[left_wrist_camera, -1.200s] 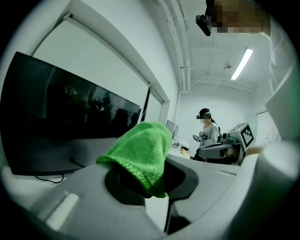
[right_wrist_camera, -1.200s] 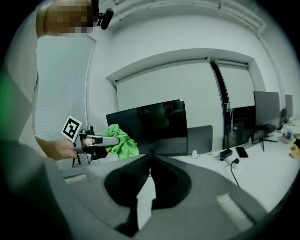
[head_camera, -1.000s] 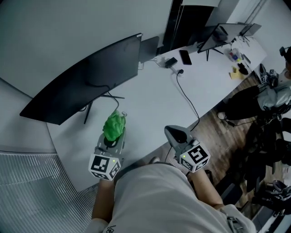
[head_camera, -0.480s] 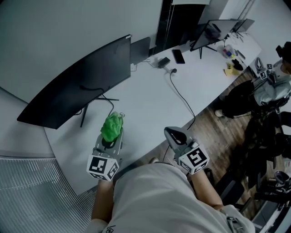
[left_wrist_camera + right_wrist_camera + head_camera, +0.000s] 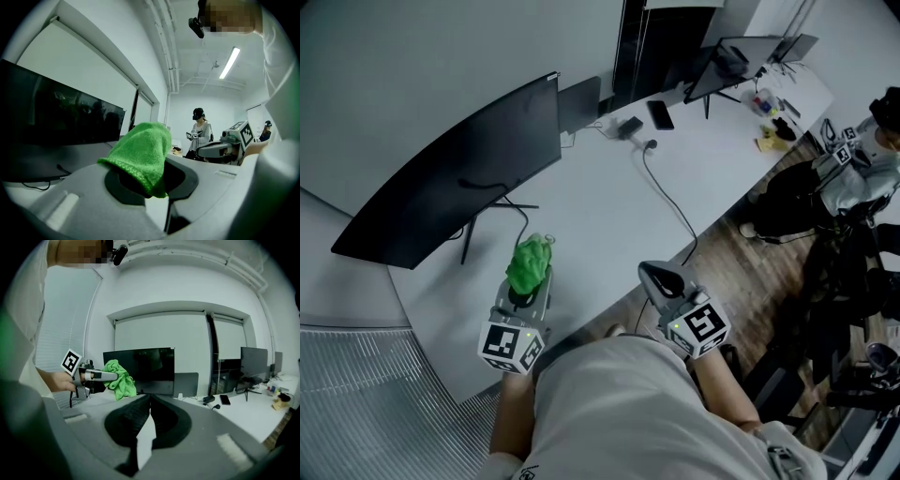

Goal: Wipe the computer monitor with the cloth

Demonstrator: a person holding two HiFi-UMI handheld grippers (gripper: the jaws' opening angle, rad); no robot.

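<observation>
Nearest the body, the left gripper (image 5: 529,283) is clamped on a bunched green cloth (image 5: 529,262), which spills up over its jaws (in the left gripper view it fills the gap between them). The right gripper (image 5: 655,273), at 3 o'clock from the left one, has its jaws pressed together with nothing between them.

The step in hand looks like the carry toward the screen, and no wiping has begun. From the cloth, the curved monitor (image 5: 450,183) lies at about 11 o'clock, well apart. Its long axis runs from 8 o'clock to 2 o'clock above the white desk (image 5: 600,225). The left gripper is plainly the nearer one.

Between cloth and screen sit only the monitor's thin stand legs (image 5: 492,208), low on the desk, so a raised approach should clear them. Farther out, toward 1 o'clock, a black cable (image 5: 671,195) trails across the desk, with a phone (image 5: 657,114) and a second monitor (image 5: 727,64) beyond.
</observation>
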